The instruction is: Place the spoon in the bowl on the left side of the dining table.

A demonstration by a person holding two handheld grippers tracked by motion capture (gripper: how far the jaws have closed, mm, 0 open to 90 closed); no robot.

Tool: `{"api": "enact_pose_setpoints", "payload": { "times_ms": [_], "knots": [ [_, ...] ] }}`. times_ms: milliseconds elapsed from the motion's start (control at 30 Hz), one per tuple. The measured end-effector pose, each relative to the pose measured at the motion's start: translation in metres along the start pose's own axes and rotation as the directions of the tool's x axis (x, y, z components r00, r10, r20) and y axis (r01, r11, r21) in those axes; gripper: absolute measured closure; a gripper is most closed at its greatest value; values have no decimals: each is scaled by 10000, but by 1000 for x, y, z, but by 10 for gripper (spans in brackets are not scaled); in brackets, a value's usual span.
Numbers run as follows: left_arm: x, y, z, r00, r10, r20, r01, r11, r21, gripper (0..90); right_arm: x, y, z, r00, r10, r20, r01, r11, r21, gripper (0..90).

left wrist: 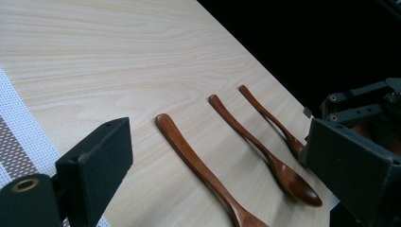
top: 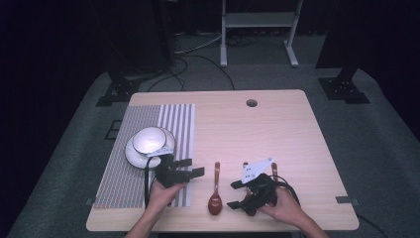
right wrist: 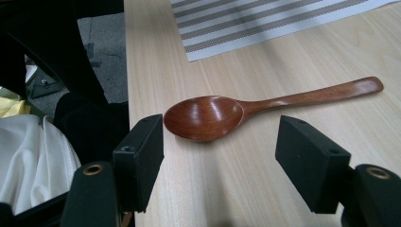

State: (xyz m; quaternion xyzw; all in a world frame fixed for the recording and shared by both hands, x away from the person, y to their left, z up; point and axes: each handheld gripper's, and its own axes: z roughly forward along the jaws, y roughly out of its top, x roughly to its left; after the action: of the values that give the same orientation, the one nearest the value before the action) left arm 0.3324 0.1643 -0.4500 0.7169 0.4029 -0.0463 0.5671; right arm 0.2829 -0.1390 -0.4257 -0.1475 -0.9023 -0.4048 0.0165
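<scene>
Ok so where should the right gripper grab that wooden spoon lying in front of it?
Probably the spoon's thin handle, from above, jaws straddling its width. It lies flat on the table, and the round bowl looks too wide and sloped to pinch well.

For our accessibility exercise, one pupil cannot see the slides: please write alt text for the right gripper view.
A dark brown wooden spoon lies flat on the pale wooden table, its bowl just beyond the open right gripper, whose two black jaws stand wide apart and empty. A grey-and-white striped woven placemat lies farther back.
</scene>
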Motion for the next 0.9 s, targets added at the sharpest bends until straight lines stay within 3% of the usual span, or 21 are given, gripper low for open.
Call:
{"api": "enact_pose_setpoints", "payload": {
  "times_ms": [533,700,900],
  "knots": [
    [1,-1,2,10000,-12,-74,13,9999,99,76,4,4,18,9993,-237,-300,244,9994,253,423],
    [4,-1,1,9999,-27,-161,28,9999,113,76,4,2,29,9987,-272,-441,289,9989,372,527],
    [5,-1,2,9999,-58,-158,60,9999,139,76,6,2,39,9979,-406,-509,437,9971,626,568]
  ]
}}
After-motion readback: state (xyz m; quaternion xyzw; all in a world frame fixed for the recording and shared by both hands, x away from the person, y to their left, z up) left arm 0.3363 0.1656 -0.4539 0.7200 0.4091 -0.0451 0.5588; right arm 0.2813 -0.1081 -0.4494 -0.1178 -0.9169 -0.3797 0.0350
